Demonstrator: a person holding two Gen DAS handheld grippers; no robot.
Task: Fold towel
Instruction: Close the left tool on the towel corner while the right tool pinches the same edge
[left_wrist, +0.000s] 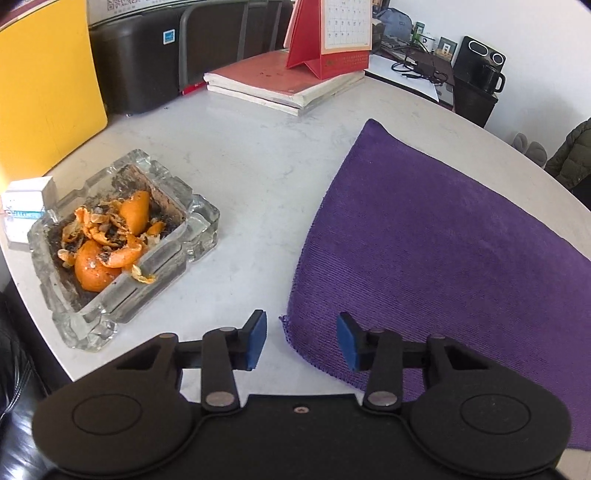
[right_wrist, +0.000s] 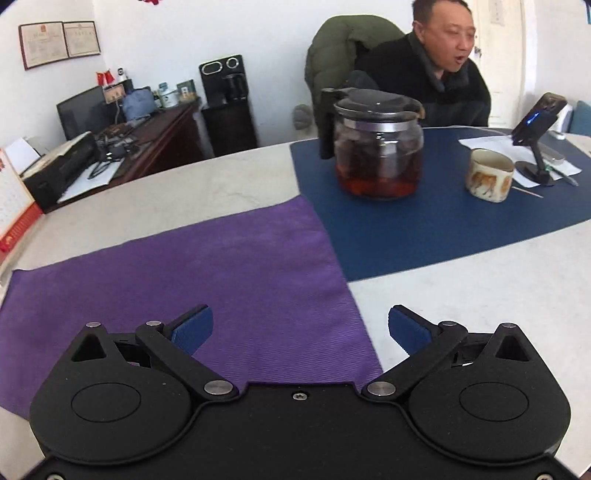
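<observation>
A purple towel (left_wrist: 443, 240) lies flat on the pale round table (left_wrist: 258, 155). My left gripper (left_wrist: 301, 341) hangs open over the towel's near left corner, which sits between the two blue pads without touching them. In the right wrist view the same towel (right_wrist: 207, 280) spreads to the left and its near right edge runs under my right gripper (right_wrist: 301, 328). That gripper is wide open, its left pad (right_wrist: 194, 326) above the cloth and its right pad above bare table.
A glass ashtray (left_wrist: 118, 251) with orange peel stands left of the towel, a small white box (left_wrist: 26, 206) beside it. Books and a red calendar (left_wrist: 328, 40) lie at the back. A glass teapot (right_wrist: 376, 147), a cup (right_wrist: 489, 175) and a phone stand sit on a blue mat (right_wrist: 443, 225); a person sits behind.
</observation>
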